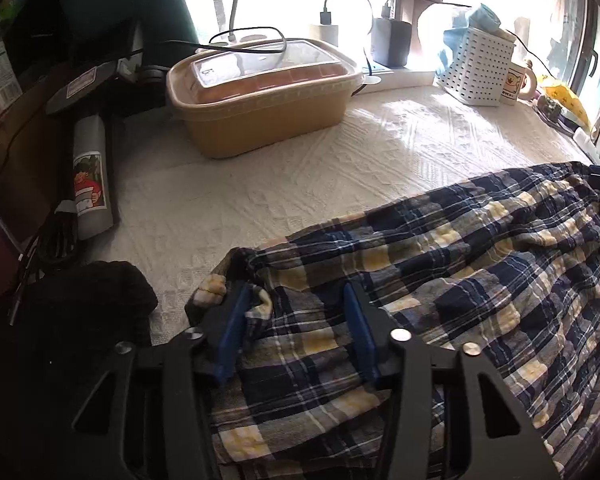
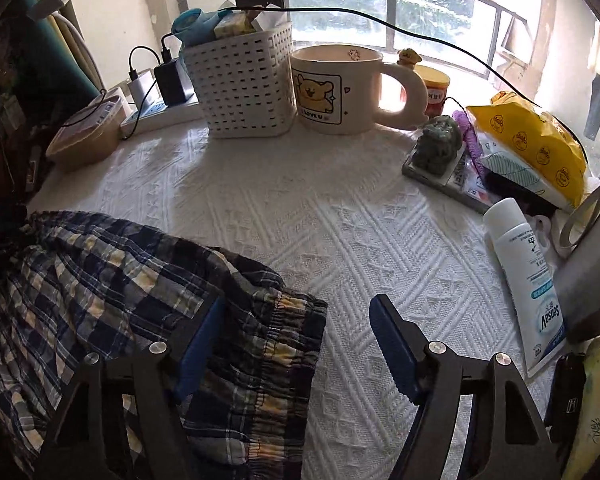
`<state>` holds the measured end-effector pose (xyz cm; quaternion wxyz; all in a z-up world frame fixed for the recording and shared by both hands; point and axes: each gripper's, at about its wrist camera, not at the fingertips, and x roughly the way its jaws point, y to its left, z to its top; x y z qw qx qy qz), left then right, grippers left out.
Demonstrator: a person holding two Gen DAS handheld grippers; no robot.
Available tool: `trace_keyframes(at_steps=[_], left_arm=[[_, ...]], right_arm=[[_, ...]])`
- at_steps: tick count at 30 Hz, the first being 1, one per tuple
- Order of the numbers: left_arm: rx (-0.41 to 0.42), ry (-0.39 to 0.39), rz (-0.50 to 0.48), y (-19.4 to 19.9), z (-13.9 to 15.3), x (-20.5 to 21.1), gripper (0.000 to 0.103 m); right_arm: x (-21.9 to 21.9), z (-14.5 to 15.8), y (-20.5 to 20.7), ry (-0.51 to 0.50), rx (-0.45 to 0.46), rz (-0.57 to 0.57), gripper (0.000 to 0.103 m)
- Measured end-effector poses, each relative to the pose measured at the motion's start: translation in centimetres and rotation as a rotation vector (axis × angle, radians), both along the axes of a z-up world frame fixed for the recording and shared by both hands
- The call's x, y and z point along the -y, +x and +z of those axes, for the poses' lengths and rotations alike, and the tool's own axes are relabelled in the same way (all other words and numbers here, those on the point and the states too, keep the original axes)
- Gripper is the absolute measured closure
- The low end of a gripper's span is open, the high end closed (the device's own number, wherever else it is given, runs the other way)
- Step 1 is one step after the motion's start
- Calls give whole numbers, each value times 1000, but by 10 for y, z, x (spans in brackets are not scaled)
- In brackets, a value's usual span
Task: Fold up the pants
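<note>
Between left gripper fingers, plaid pants

The pants are plaid: navy, grey, white and pale yellow checks in a crinkled, puckered cloth. They lie spread and rumpled on a white textured cloth, not neatly folded, with loose ridges running across them. In the left wrist view one end bunches into a dark, gathered corner near a black garment. In the right wrist view the elastic waistband, shirred and ruffled, forms the right-hand edge, and the fabric trails off to the left.
</note>
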<state>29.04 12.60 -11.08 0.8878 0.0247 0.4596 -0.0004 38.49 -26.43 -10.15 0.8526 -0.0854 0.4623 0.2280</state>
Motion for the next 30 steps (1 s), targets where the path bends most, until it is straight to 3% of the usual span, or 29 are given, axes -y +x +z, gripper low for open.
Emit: trace_keyframes(at_steps=[1, 3, 5, 8, 20, 30], left_arm=[[2, 3, -2, 0, 1, 3, 70], [7, 12, -14, 1, 2, 10, 88], [13, 20, -21, 2, 5, 15, 97], [48, 18, -32, 10, 12, 13, 100], [213, 110, -88, 72, 64, 38, 101], [279, 123, -60, 112, 90, 55, 99]], right_arm=[[-3, -1, 0, -2, -2, 12, 36], [-7, -4, 0, -16, -6, 25, 58], [-9, -5, -1, -17, -2, 39, 69], [-11, 0, -6, -32, 34, 54, 75], [3, 51, 9, -76, 294, -124, 76], [24, 57, 50, -39, 360, -321, 76]])
